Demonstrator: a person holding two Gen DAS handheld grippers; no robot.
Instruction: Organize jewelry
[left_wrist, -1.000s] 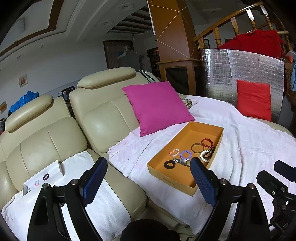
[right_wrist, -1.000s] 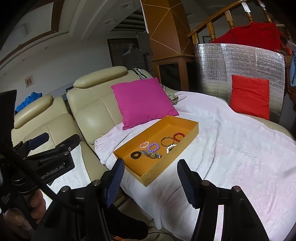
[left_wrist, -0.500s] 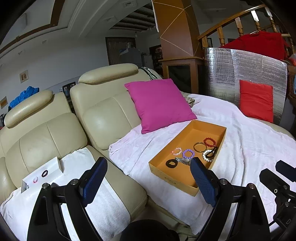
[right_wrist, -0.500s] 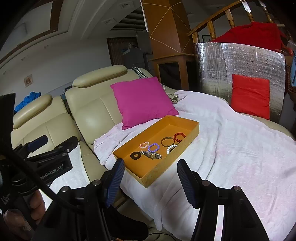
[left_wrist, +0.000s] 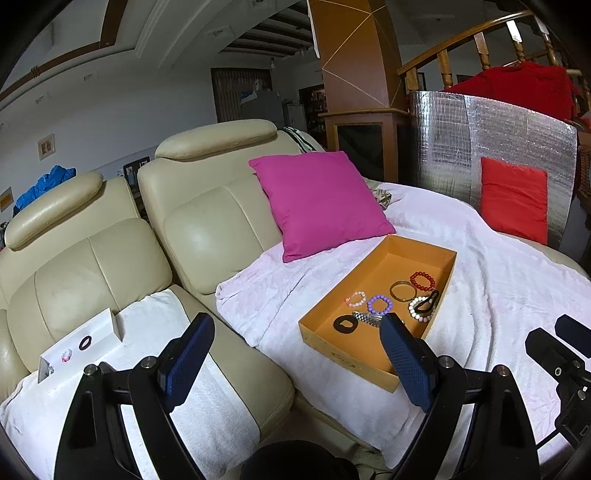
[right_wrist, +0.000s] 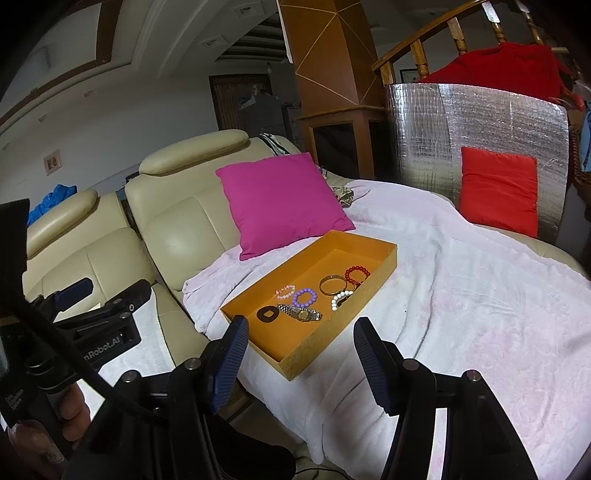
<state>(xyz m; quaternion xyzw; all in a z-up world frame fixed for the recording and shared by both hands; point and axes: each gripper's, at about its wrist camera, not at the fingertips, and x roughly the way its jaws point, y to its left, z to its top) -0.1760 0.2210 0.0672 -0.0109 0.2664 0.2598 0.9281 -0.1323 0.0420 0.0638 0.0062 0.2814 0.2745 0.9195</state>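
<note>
**Both grippers hover open before the sofa, jewelry still in its tray**

A cream leather sofa (left_wrist: 207, 229) fills the scene, its right seat draped in a pale pink blanket (right_wrist: 461, 295) and its left seat covered by a white towel (left_wrist: 207, 398). A magenta cushion (left_wrist: 321, 203) leans against the backrest at the blanket's rear edge, and a red cushion (right_wrist: 498, 192) stands against a silver foil panel (right_wrist: 480, 122) at the far right.

On the blanket, near its front left edge, lies an orange tray (right_wrist: 373, 280). Inside it sit a red bead bracelet (right_wrist: 357, 274), a gold bangle (right_wrist: 333, 285), a white bead bracelet (right_wrist: 341, 297), a purple bead bracelet (right_wrist: 304, 296), a pink bead bracelet (right_wrist: 285, 291), a metal wristwatch (right_wrist: 301, 314) and a black ring-shaped piece (right_wrist: 269, 314).

On the towel's left rear corner rests a white box (left_wrist: 79, 343) with a small black ring (left_wrist: 85, 343) and a small pink ring (left_wrist: 66, 355) inside.

The left gripper (left_wrist: 295, 358) hangs in front of the sofa's front edge, jaws spread wide and empty. The right gripper (right_wrist: 299, 354) points at the tray's near end, jaws parted with nothing between them.
</note>
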